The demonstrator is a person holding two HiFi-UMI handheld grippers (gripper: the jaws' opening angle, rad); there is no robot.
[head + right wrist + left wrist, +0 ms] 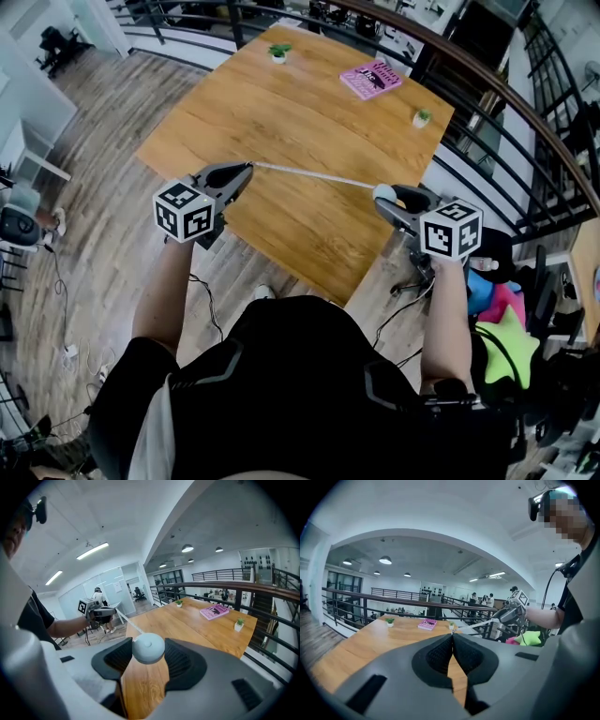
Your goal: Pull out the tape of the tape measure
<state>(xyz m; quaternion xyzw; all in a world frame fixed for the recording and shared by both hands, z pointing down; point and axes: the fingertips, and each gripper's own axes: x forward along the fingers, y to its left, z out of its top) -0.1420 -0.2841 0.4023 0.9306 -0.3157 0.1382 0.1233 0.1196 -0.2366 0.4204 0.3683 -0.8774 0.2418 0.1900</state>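
Observation:
A round white tape measure (148, 648) sits between the pads of my right gripper (393, 198), which is shut on it above the table's near right corner. Its thin white tape (314, 175) runs taut across the wooden table (281, 112) to my left gripper (247, 169), whose jaws are shut on the tape's end. In the left gripper view the tape (476, 624) leaves the closed tips of the left gripper (452, 634) and leads off to the right gripper (506, 614). The right gripper view shows the tape (129, 623) reaching the left gripper (112, 611).
A pink book (371, 79) lies at the table's far right. Two small potted plants stand on the table, one (278, 52) at the far edge, one (422, 118) at the right edge. A dark railing (506, 94) runs behind the table. Bright soft toys (502, 323) lie at right.

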